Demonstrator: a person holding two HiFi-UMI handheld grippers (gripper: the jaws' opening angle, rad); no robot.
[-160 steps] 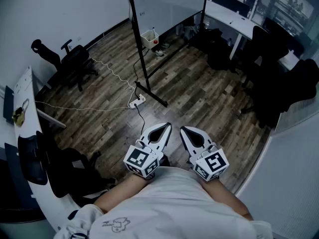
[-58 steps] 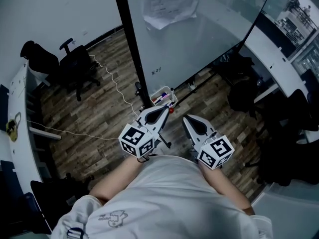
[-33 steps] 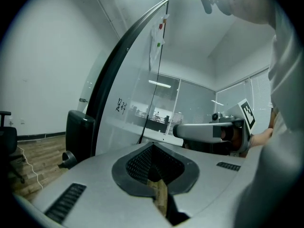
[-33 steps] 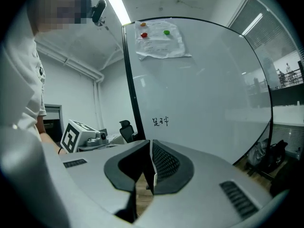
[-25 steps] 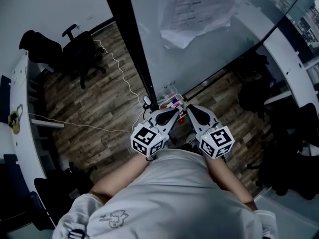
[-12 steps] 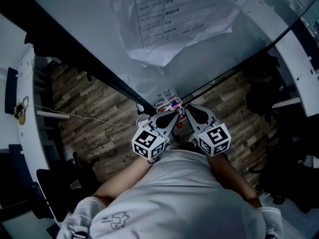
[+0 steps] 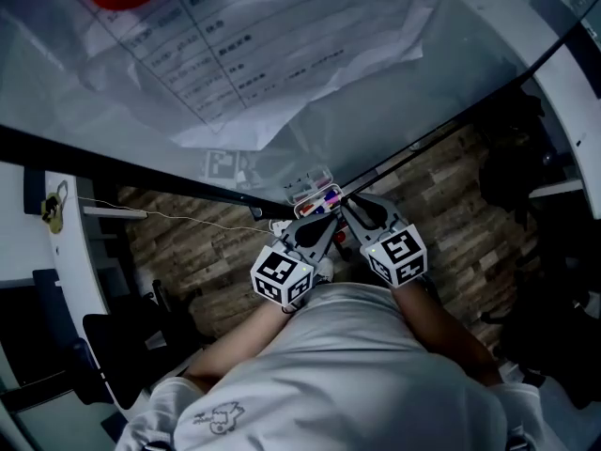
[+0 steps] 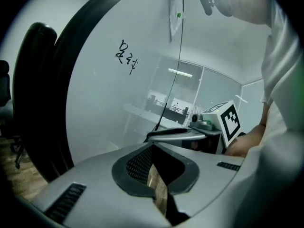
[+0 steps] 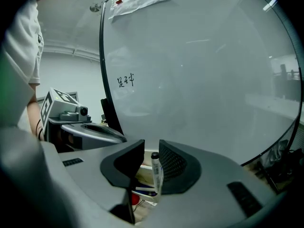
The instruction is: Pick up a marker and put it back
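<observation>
You've closed on the whiteboard since 1 second ago: your right claw, part open, straddles the upright white black-capped marker standing in the white tray. The left claw is closed and empty.

We are finding the whiteboard glossy and smooth, and the paper sheets on it creased and matt. Below the whiteboard we are seeing wood-grain floor planks, matt grey plastic on the right gripper with meshed black pads, and a smooth white plastic marker barrel.
</observation>
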